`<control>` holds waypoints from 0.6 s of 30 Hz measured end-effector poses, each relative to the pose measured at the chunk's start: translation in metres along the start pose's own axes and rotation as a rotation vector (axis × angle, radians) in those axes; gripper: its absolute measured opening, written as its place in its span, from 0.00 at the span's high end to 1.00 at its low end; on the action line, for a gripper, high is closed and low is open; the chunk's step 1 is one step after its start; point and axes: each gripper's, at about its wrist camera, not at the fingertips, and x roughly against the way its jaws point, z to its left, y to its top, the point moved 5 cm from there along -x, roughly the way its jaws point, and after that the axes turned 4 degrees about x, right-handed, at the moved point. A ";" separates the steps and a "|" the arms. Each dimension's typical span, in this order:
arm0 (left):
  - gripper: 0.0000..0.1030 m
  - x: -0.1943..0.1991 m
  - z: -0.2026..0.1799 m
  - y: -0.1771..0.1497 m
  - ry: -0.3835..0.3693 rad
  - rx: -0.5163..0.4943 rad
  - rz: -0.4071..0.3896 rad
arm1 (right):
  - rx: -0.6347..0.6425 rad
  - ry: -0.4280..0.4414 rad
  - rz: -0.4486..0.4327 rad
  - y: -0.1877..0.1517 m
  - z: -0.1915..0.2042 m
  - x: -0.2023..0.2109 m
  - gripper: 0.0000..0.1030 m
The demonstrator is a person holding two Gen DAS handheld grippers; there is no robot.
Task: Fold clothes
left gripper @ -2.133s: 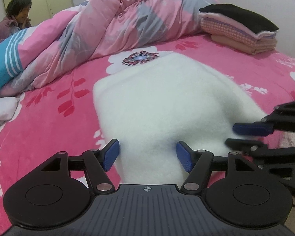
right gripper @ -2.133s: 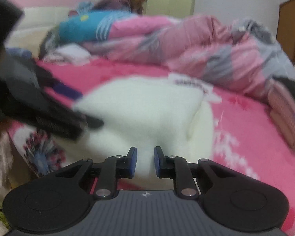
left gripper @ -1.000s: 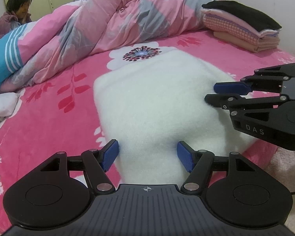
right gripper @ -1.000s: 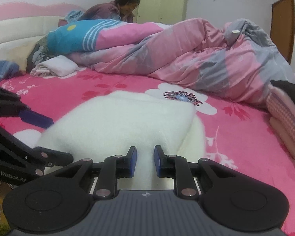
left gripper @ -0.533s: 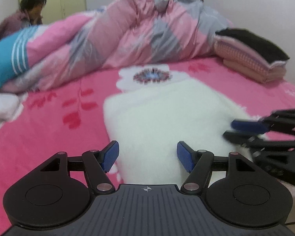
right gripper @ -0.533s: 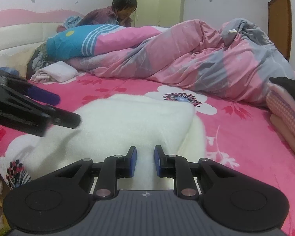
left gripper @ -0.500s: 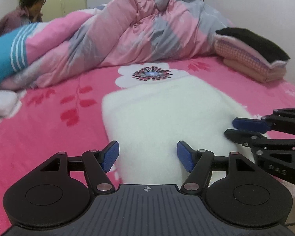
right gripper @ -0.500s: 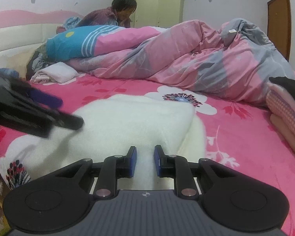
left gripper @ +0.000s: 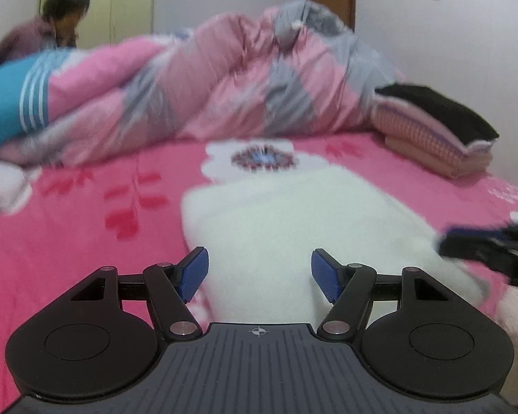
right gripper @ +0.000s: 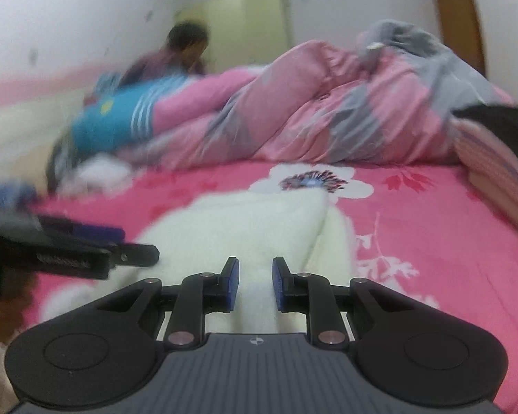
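Both grippers hover over the folded white fleece garment on the pink bed, left gripper spread wide, right gripper narrowly parted, neither grasping anything

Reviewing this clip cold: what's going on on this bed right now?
A person is holding two tools over a white fleecy garment that lies folded on the pink floral bedsheet. The left tool is open, the right tool narrowly open, and neither grips anything. A stack of folded clothes sits to the right, a rumpled duvet behind.
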 end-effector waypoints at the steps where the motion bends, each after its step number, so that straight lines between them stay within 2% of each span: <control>1: 0.36 -0.001 -0.002 0.004 0.000 -0.013 -0.017 | -0.036 0.020 -0.005 -0.004 -0.002 0.009 0.79; 4: 0.36 -0.017 -0.015 0.019 -0.005 -0.054 -0.026 | -0.106 0.057 0.001 -0.021 -0.006 0.028 0.76; 5: 0.36 -0.024 -0.020 0.023 -0.003 -0.073 -0.030 | -0.133 0.064 0.004 -0.027 -0.009 0.034 0.72; 9: 0.36 -0.053 -0.042 0.040 0.016 -0.140 -0.048 | -0.265 0.078 -0.020 -0.045 -0.033 0.050 0.70; 11: 0.36 -0.069 -0.052 0.046 0.018 -0.154 -0.047 | -0.332 0.072 -0.029 -0.052 -0.050 0.052 0.65; 14: 0.36 -0.087 -0.062 0.047 0.027 -0.171 -0.034 | -0.412 0.079 -0.018 -0.063 -0.072 0.047 0.64; 18: 0.36 -0.108 -0.068 0.040 0.038 -0.158 0.031 | -0.498 0.169 -0.067 -0.066 -0.091 0.037 0.64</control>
